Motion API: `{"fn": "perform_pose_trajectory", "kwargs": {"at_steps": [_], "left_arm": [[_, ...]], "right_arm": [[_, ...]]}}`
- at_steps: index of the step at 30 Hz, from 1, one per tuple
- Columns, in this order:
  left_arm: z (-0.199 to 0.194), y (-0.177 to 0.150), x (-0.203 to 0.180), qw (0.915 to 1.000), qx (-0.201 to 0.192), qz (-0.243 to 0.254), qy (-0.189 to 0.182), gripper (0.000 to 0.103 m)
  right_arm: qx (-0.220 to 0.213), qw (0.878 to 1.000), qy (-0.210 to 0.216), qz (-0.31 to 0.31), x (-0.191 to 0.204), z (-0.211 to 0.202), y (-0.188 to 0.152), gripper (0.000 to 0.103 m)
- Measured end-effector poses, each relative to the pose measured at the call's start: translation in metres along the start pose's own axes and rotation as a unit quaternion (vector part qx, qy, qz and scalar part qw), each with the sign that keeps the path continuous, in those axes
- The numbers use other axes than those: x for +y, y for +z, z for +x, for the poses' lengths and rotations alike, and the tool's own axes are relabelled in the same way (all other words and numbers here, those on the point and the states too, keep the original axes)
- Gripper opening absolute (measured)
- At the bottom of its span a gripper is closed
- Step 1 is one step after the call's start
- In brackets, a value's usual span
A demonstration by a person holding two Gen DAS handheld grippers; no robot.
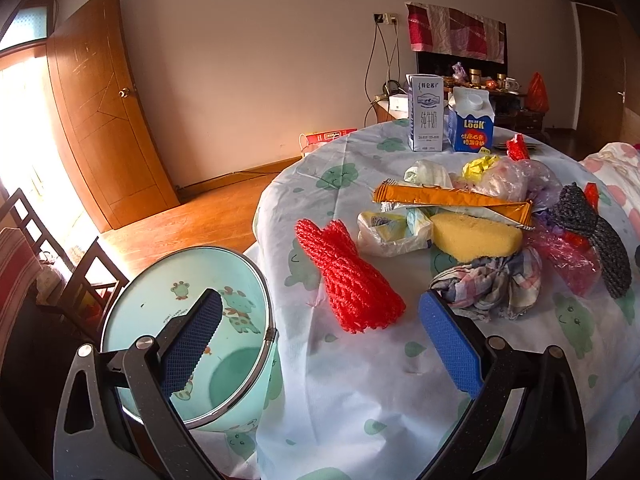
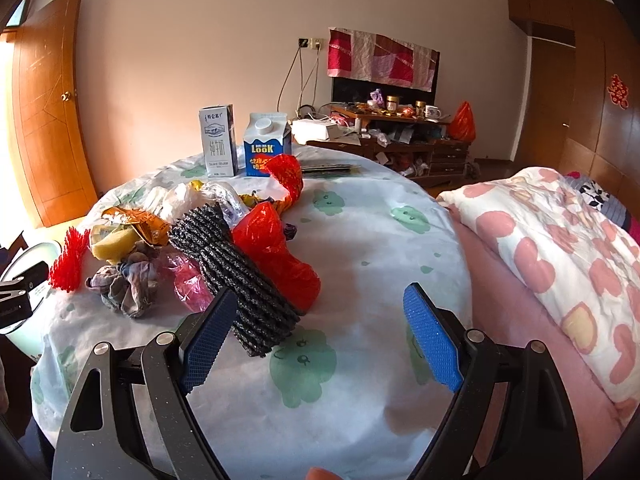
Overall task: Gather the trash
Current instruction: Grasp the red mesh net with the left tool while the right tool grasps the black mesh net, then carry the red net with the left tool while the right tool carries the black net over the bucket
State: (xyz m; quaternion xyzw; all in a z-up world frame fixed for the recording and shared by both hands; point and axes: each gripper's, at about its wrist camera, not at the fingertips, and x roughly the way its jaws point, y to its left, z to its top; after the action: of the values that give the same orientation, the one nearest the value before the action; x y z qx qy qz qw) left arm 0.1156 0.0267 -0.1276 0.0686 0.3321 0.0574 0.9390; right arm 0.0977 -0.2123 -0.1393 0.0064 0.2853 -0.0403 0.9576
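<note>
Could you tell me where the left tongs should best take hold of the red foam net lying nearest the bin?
Probably across the middle of the red foam net, coming from above with the left tongs open. It lies flat on the tablecloth, long and soft, clear of the other trash, so its narrow width should fit.

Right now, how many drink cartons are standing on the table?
2. The tall white milk carton stands at the far edge of the table; the blue carton with a round cap stands beside it, on its right. More could be hidden in the trash pile.
</note>
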Motion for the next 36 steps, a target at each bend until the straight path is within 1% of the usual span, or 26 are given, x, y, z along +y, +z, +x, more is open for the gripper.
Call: {"fn": "perform_pose_trajectory", "kwargs": {"at_steps": [1,3,4,5,6,7,8,9,10,11,13,14,17,22,28,30,31,32,33,34,35,36], "left_arm": [[0.006,0.0,-0.003,1.0,0.003,0.004,0.005,0.096],[0.019,0.0,-0.007,0.9999,0.013,0.003,0.011,0.096],[0.025,0.001,-0.008,0.9997,0.021,0.001,0.009,0.094],[0.029,0.001,-0.009,0.9997,0.024,0.0,0.007,0.09],[0.033,0.001,-0.01,0.9996,0.027,0.0,0.007,0.086],[0.035,0.0,-0.01,0.9995,0.031,-0.002,0.001,0.073],[0.038,0.0,-0.011,0.9993,0.036,-0.004,-0.01,0.057],[0.04,-0.001,-0.012,0.999,0.04,-0.003,-0.019,0.045],[0.042,-0.003,-0.013,0.9985,0.046,-0.002,-0.029,0.024],[0.041,-0.003,-0.015,0.9985,0.044,-0.001,-0.031,0.022],[0.037,-0.003,-0.018,0.9989,0.038,0.007,-0.027,0.016],[0.034,-0.003,-0.018,0.9988,0.037,0.006,-0.032,0.014],[0.023,-0.002,-0.019,0.9986,0.03,0.01,-0.042,0.013],[-0.004,-0.001,-0.015,0.9981,0.012,0.016,-0.057,0.013],[-0.028,-0.002,-0.009,0.9975,-0.001,0.024,-0.066,0.013],[-0.032,-0.003,-0.008,0.9971,0.001,0.031,-0.069,0.013],[-0.032,-0.004,-0.008,0.997,0.003,0.035,-0.069,0.013],[-0.033,-0.006,-0.008,0.9969,0.005,0.035,-0.07,0.013],[-0.033,-0.008,-0.008,0.9968,0.006,0.036,-0.072,0.013],[-0.033,-0.01,-0.008,0.9967,0.008,0.036,-0.072,0.013],[-0.033,-0.013,-0.008,0.9968,0.01,0.035,-0.071,0.013],[-0.033,-0.017,-0.008,0.9969,0.012,0.034,-0.071,0.013]], "right_arm": [[0.0,1.0,0.01,-0.003,0.002,0.005,-0.001,0.085],[-0.001,1.0,0.012,-0.011,0.007,0.014,-0.002,0.084],[0.001,1.0,0.014,-0.015,0.008,0.021,-0.003,0.079],[0.005,1.0,0.02,-0.014,0.007,0.024,-0.003,0.072],[0.008,1.0,0.027,-0.013,0.007,0.028,-0.004,0.068],[0.014,0.999,0.038,-0.01,0.007,0.033,-0.004,0.059],[0.018,0.999,0.048,-0.009,0.007,0.035,-0.004,0.046],[0.021,0.998,0.06,-0.008,0.007,0.038,-0.004,0.042],[0.023,0.997,0.069,-0.01,0.008,0.04,-0.005,0.034],[0.024,0.997,0.076,-0.012,0.008,0.041,-0.006,0.025],[0.032,0.995,0.091,-0.01,0.01,0.043,-0.007,0.017],[0.033,0.995,0.094,-0.009,0.01,0.042,-0.008,0.012],[0.033,0.995,0.099,-0.01,0.013,0.037,-0.007,0.001],[0.018,0.994,0.103,-0.009,0.013,0.023,0.001,0.001],[0.002,0.995,0.103,-0.014,0.015,0.01,0.009,0.001],[0.007,0.995,0.101,-0.018,0.017,0.012,0.011,0.001],[0.018,0.995,0.099,-0.026,0.02,0.016,0.011,0.001],[0.024,0.995,0.094,-0.035,0.022,0.019,0.009,0.011],[0.019,0.995,0.084,-0.04,0.021,0.019,0.006,0.027],[0.014,0.996,0.079,-0.042,0.019,0.02,0.004,0.061],[0.013,0.996,0.082,-0.035,0.013,0.021,0.002,0.064],[0.015,0.996,0.077,-0.033,0.01,0.023,0.001,0.062]]}}
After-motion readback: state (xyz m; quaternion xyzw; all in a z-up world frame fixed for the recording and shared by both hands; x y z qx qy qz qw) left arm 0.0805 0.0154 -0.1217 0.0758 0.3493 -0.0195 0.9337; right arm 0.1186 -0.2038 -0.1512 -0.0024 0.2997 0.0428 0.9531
